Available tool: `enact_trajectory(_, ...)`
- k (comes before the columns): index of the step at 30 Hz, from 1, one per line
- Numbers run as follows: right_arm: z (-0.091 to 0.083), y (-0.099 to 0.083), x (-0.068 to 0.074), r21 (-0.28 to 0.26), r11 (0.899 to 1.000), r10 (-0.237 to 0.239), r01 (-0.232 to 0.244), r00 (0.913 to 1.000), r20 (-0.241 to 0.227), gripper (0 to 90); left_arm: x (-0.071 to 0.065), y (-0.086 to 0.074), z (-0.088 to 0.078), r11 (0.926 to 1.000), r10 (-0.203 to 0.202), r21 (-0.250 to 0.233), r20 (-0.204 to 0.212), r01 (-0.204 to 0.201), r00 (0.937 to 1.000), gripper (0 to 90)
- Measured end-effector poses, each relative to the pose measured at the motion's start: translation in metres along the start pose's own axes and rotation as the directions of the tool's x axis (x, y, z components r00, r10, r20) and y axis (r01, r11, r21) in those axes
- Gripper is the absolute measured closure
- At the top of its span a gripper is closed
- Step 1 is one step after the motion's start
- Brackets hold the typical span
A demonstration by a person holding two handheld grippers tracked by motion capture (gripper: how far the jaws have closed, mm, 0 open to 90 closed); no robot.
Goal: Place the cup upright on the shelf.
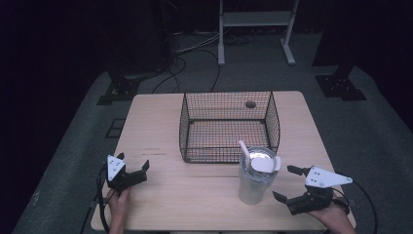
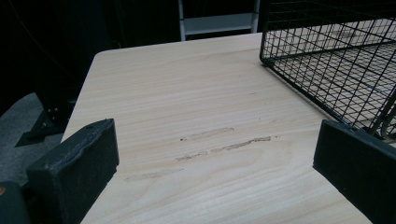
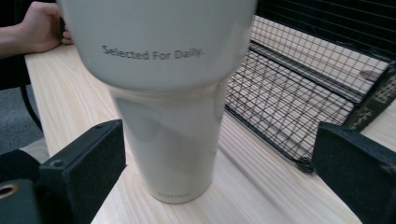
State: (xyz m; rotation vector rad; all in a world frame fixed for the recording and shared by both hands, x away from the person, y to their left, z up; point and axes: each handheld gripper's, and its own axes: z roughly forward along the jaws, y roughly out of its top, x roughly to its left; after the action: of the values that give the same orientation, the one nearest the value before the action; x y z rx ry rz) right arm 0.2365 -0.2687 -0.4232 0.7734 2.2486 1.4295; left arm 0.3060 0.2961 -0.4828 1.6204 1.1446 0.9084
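Both grippers stand with jaws spread wide and hold nothing. Right gripper (image 1: pixel 288 184) sits near the table's (image 1: pixel 160 195) front right edge, just beside the upright white tumbler (image 1: pixel 254 181), not touching it. Left gripper (image 1: pixel 132 168) rests on bare wood, well apart from the wire basket (image 1: pixel 226 126)

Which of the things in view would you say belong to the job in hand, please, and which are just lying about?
In the job:
- white tumbler, right tool open and facing it
- wire basket just behind it, probably

Just about:
- left tool, open over bare table
- white stand on the floor
- floor cables
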Motion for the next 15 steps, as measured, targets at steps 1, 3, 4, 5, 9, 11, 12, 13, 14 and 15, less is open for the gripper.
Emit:
enact_trajectory(1, 0.002, 0.0, 0.002, 0.003, 1.0, 0.0, 0.0, 1.0, -0.009, 2.7, 0.0, 0.0, 0.0, 1.0, 0.0, 0.0, 0.0, 0.0, 1.0, 0.0)
enact_trajectory(3, 0.004, 0.0, 0.003, 0.002, 1.0, 0.001, -0.001, 0.9999, -0.015, 2.7, 0.0, 0.0, 0.0, 1.0, 0.0, 0.0, 0.0, 0.0, 1.0, 0.0)
enact_trajectory(4, 0.004, 0.0, 0.003, 0.002, 1.0, 0.001, -0.001, 0.9999, -0.015, 2.7, 0.0, 0.0, 0.0, 1.0, 0.0, 0.0, 0.0, 0.0, 1.0, 0.0)
enact_trajectory(5, 0.007, 0.001, 0.004, 0.001, 1.0, 0.0, 0.0, 0.9997, -0.024, 2.7, 0.0, 0.0, 0.0, 1.0, 0.0, 0.0, 0.001, 0.0, 1.0, 0.0)
enact_trajectory(9, 0.012, 0.002, 0.007, 0.003, 1.0, 0.007, -0.007, 0.9992, -0.039, 2.7, 0.0, 0.0, 0.0, 1.0, -0.002, -0.001, 0.0, 0.002, 1.0, 0.0)
enact_trajectory(11, 0.014, 0.002, 0.008, 0.003, 1.0, 0.008, -0.008, 0.999, -0.044, 2.7, 0.001, 0.0, 0.0, 1.0, -0.002, -0.001, 0.001, 0.002, 1.0, 0.0)
enact_trajectory(12, 0.014, 0.002, 0.008, 0.003, 1.0, 0.008, -0.008, 0.999, -0.044, 2.7, 0.001, 0.0, 0.0, 1.0, -0.004, -0.001, 0.002, 0.004, 1.0, 0.0)
enact_trajectory(13, 0.017, 0.002, 0.009, 0.002, 1.0, 0.011, -0.011, 0.9988, -0.048, 2.7, 0.001, 0.0, 0.0, 1.0, -0.004, -0.001, 0.002, 0.004, 1.0, 0.0)
enact_trajectory(14, 0.019, 0.002, 0.01, 0.0, 1.0, 0.009, -0.01, 0.9985, -0.053, 2.7, 0.001, 0.0, 0.0, 1.0, -0.002, -0.001, 0.001, 0.002, 1.0, 0.0)
enact_trajectory(15, 0.02, 0.002, 0.01, -0.002, 1.0, 0.008, -0.008, 0.9983, -0.058, 2.6, 0.0, 0.0, 0.0, 1.0, -0.002, -0.001, 0.001, 0.002, 1.0, 0.0)
